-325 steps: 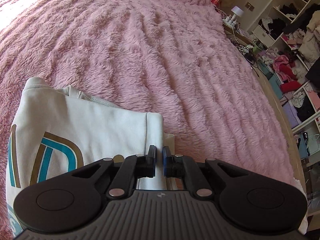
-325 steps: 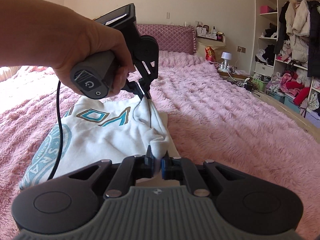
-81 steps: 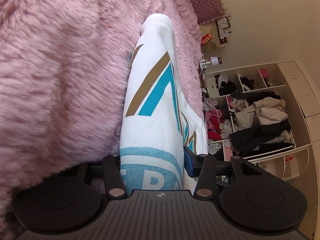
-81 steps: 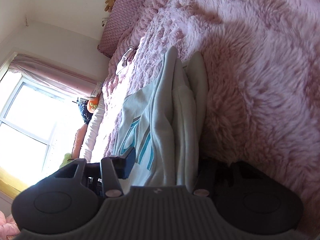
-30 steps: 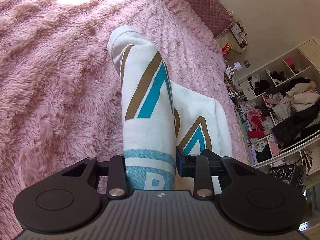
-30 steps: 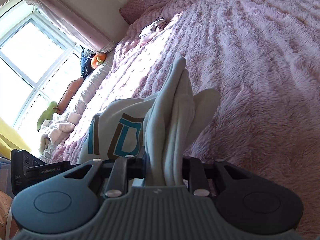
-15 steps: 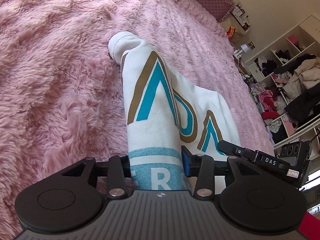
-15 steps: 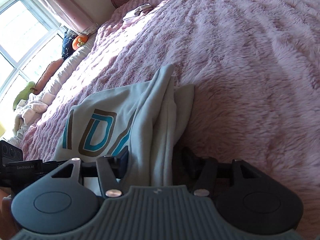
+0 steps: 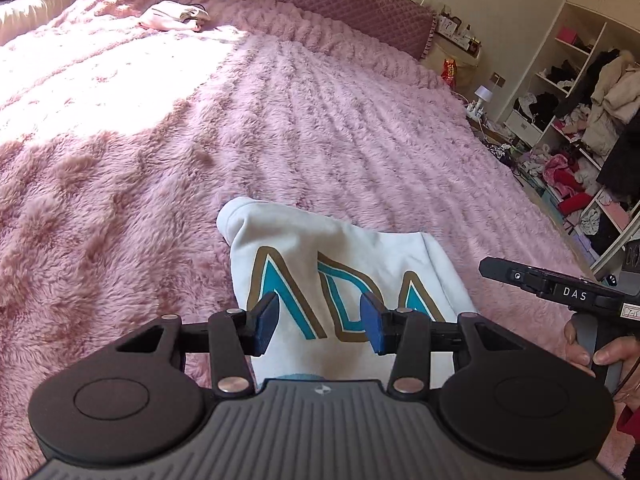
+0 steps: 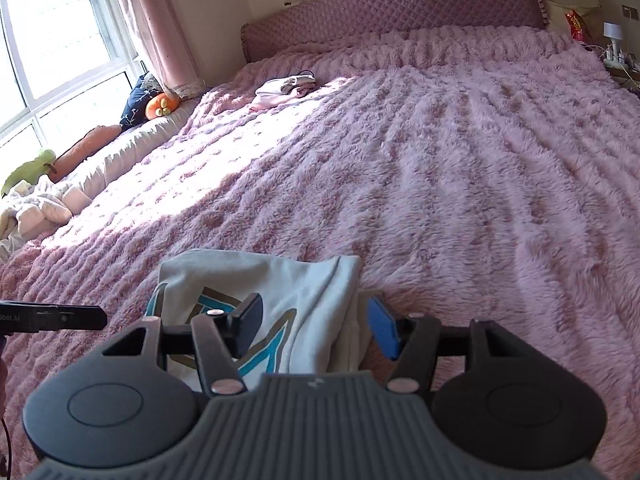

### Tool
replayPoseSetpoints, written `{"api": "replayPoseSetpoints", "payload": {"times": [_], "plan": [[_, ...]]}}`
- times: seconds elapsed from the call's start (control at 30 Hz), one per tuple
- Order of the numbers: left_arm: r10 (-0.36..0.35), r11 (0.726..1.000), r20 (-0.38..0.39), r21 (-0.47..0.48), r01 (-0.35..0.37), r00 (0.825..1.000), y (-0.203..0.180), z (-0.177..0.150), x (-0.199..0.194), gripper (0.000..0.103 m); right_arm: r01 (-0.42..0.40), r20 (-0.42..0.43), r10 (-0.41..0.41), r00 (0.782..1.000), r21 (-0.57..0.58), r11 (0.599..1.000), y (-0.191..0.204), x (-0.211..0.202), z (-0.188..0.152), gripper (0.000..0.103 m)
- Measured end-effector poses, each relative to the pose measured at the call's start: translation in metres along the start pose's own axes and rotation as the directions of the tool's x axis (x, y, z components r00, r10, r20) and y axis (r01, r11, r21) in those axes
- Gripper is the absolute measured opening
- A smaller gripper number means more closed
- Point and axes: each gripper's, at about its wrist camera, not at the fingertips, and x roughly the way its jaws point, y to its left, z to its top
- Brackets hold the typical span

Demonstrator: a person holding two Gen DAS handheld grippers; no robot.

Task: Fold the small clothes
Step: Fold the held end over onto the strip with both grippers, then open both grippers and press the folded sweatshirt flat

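A folded white sweatshirt (image 9: 340,256) with teal and gold letters lies on the pink fuzzy bed cover (image 9: 280,120). It also shows in the right wrist view (image 10: 276,280). My left gripper (image 9: 318,322) is open just above its near left part, jaws spread wide and holding nothing. My right gripper (image 10: 316,324) is open over its near right edge, also holding nothing. The right gripper's body and the hand on it show at the right of the left wrist view (image 9: 560,286).
A small pink and white garment (image 10: 286,86) lies far up the bed near the quilted headboard (image 10: 392,12). Pillows and soft toys (image 10: 80,148) line the window side. Open shelves full of clothes (image 9: 580,128) stand past the bed's right edge.
Both grippers have opened and let go of the sweatshirt, which now lies flat on the bed. Both have drawn back and levelled out above its near edge.
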Motion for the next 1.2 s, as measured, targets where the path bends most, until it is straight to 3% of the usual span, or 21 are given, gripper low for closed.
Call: {"api": "replayPoseSetpoints", "payload": {"times": [0.23, 0.37, 0.53, 0.57, 0.63, 0.73, 0.87, 0.97, 1.13, 1.2], "plan": [[-0.026, 0.997, 0.019, -0.077, 0.027, 0.999, 0.017, 0.023, 0.057, 0.051, -0.006, -0.018, 0.004, 1.0, -0.11, 0.994, 0.027, 0.05, 0.013, 0.057], [-0.031, 0.992, 0.007, -0.122, 0.031, 1.0, 0.034, 0.032, 0.083, 0.051, 0.009, -0.056, -0.015, 0.998, -0.117, 0.993, 0.015, 0.083, 0.01, 0.057], [0.02, 0.986, -0.066, -0.161, -0.03, 0.998, 0.059, 0.032, 0.115, 0.048, 0.048, -0.115, -0.059, 0.992, -0.099, 0.994, -0.003, 0.115, 0.002, 0.057], [0.012, 0.981, -0.085, -0.192, -0.028, 0.996, 0.066, 0.029, 0.12, 0.041, 0.049, -0.12, -0.059, 0.991, -0.089, 0.995, -0.007, 0.118, 0.001, 0.057], [-0.03, 0.968, -0.046, -0.251, 0.017, 0.998, 0.076, 0.027, 0.112, 0.041, 0.035, -0.123, -0.044, 0.991, -0.075, 0.997, -0.013, 0.121, -0.002, 0.057], [-0.063, 0.929, 0.059, -0.362, 0.08, 0.996, 0.095, 0.027, 0.086, 0.045, 0.018, -0.117, -0.027, 0.993, -0.082, 0.996, -0.014, 0.119, -0.003, 0.058], [-0.009, 0.886, 0.02, -0.463, 0.017, 1.0, 0.118, 0.027, 0.08, 0.051, 0.011, -0.114, -0.021, 0.993, -0.082, 0.997, -0.012, 0.12, -0.004, 0.063], [-0.059, 0.854, -0.02, -0.518, 0.04, 0.998, 0.132, 0.027, 0.095, 0.051, 0.011, -0.111, -0.021, 0.994, -0.089, 0.996, -0.01, 0.121, -0.006, 0.065], [-0.192, 0.771, 0.024, -0.615, 0.166, 0.981, 0.142, 0.029, 0.124, 0.052, 0.01, -0.115, -0.021, 0.993, -0.1, 0.995, -0.01, 0.12, -0.006, 0.066], [-0.224, 0.748, 0.071, -0.627, 0.218, 0.972, 0.143, 0.033, 0.131, 0.037, 0.009, -0.12, -0.023, 0.993, -0.11, 0.994, -0.01, 0.12, -0.005, 0.066]]}}
